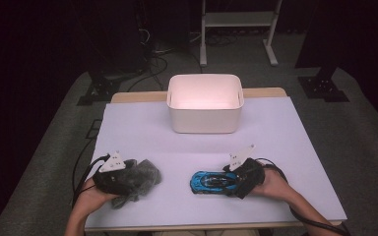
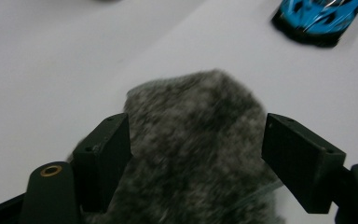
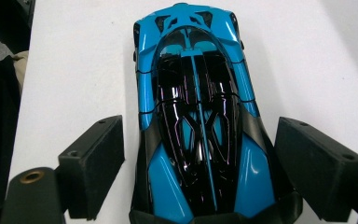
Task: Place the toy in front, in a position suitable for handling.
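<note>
left claw (image 1: 134, 178) standing released around grey cloth (image 2: 196, 149), near-left worktop corner | right claw (image 3: 198, 168) straddling blue car (image 3: 198, 116), released

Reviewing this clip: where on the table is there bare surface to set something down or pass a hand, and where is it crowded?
Free: the wide strip between the white bin and the two hands, plus both sides of the bin. The gap between the grey fuzzy cloth and the blue toy car is bare. Crowded: the near edge, where the left gripper straddles the cloth and the right gripper straddles the car.
</note>
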A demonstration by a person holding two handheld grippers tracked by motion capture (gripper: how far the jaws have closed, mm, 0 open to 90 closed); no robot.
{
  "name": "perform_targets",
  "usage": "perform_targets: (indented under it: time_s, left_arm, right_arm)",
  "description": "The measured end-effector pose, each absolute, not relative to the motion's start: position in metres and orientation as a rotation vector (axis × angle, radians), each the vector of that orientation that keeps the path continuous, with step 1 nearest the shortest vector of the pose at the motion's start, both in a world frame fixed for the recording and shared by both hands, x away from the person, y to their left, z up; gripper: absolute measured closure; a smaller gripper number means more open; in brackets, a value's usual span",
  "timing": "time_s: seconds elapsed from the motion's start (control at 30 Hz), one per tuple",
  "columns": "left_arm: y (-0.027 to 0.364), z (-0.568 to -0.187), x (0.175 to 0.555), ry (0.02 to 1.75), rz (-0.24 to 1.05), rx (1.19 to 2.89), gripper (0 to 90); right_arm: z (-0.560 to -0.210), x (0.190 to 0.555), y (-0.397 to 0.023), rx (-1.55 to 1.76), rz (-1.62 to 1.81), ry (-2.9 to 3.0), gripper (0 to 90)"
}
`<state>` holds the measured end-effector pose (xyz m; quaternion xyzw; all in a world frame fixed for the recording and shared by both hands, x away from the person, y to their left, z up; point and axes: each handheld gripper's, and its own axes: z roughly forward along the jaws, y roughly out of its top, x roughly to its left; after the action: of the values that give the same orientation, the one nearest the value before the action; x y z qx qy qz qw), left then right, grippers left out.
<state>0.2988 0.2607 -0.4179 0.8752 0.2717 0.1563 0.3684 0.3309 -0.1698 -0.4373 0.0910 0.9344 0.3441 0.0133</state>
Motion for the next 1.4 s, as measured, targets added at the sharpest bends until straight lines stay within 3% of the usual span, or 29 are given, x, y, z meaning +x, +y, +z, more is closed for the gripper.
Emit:
perform_targets:
  time_s: [0.27,0.3,0.37,0.47,0.63,0.9,1.13,1.17,1.4]
  left_arm:
    - [0.268,-0.437,0.303,0.73,0.375,2.325,40.1]
    - [0.27,-0.441,0.304,0.737,0.366,2.313,45.7]
    - [0.271,-0.443,0.304,0.738,0.351,2.3,47.6]
    - [0.272,-0.445,0.303,0.741,0.312,2.277,62.1]
    - [0.274,-0.446,0.302,0.751,0.307,2.251,73.0]
    - [0.26,-0.433,0.301,0.707,0.264,2.215,76.1]
    - [0.202,-0.403,0.308,0.494,0.232,2.234,76.0]
    - [0.184,-0.399,0.312,0.441,0.211,2.24,76.0]
    - [0.126,-0.399,0.323,0.294,0.125,2.286,76.1]
  right_arm:
    - [-0.438,0.33,-0.174,0.297,1.088,2.897,15.7]
    - [-0.437,0.329,-0.176,0.298,1.084,2.89,15.6]
    - [-0.436,0.328,-0.176,0.313,1.083,2.891,15.6]
    - [-0.434,0.326,-0.183,0.32,1.098,2.872,15.5]
    - [-0.432,0.326,-0.192,0.372,1.123,2.874,13.6]
    - [-0.443,0.329,-0.199,0.431,1.147,2.899,13.0]
    - [-0.452,0.33,-0.182,0.341,1.065,2.917,14.4]
    - [-0.452,0.328,-0.181,0.338,1.072,2.905,18.8]
    - [-0.453,0.329,-0.183,0.349,1.101,2.896,21.5]
